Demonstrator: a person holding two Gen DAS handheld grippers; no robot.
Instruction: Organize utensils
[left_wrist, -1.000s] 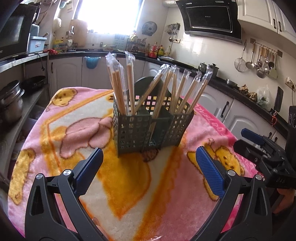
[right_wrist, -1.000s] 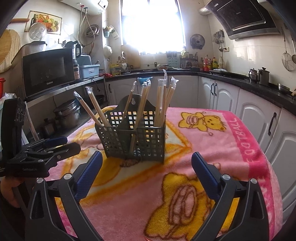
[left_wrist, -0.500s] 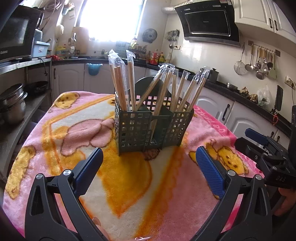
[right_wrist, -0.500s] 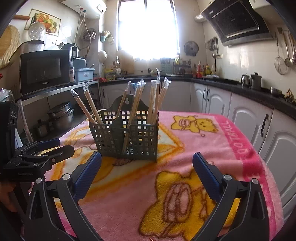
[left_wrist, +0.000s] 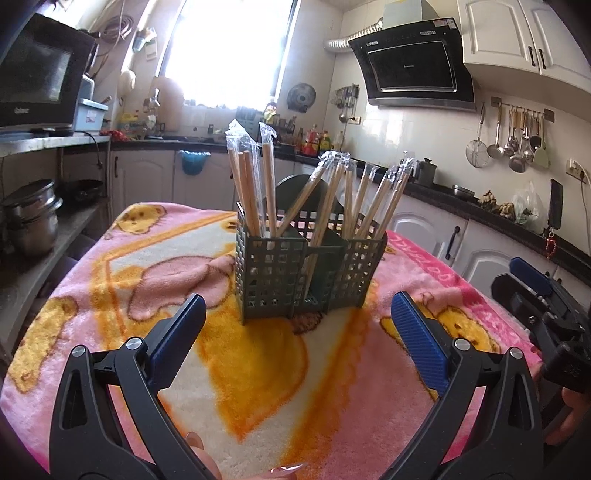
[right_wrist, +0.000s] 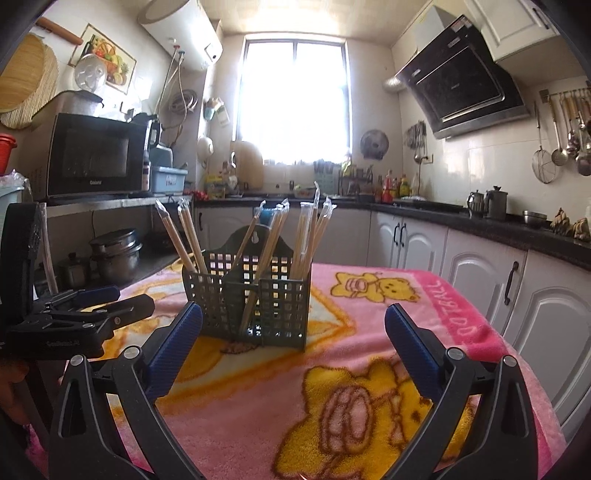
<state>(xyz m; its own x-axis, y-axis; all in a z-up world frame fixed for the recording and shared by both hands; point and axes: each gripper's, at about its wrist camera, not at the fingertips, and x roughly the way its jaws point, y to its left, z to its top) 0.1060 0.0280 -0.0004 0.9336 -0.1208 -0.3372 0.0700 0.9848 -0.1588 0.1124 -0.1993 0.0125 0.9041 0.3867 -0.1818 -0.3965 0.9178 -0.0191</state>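
Observation:
A dark green lattice utensil holder (left_wrist: 306, 275) (right_wrist: 246, 303) stands upright on the pink cartoon blanket (left_wrist: 155, 280) (right_wrist: 388, 332). Several plastic-wrapped chopstick pairs (left_wrist: 255, 192) (right_wrist: 308, 236) lean in its compartments. My left gripper (left_wrist: 295, 321) is open, hanging short of the holder with nothing between its blue pads. My right gripper (right_wrist: 293, 328) is open too, also short of the holder and empty. Each gripper shows in the other's view: the right one (left_wrist: 535, 291) at the right edge, the left one (right_wrist: 85, 314) at the left edge.
A table under the blanket drops off at its edges. Kitchen counters (right_wrist: 480, 221) and white cabinets (right_wrist: 476, 273) run along the right. A microwave (right_wrist: 96, 155) and steel pots (left_wrist: 33, 218) sit on shelves at the left. Ladles hang on the wall (left_wrist: 513, 136).
Both grippers have risen and tilted up, so the holder sits lower in each view. Nothing was picked up; the jaws stayed open.

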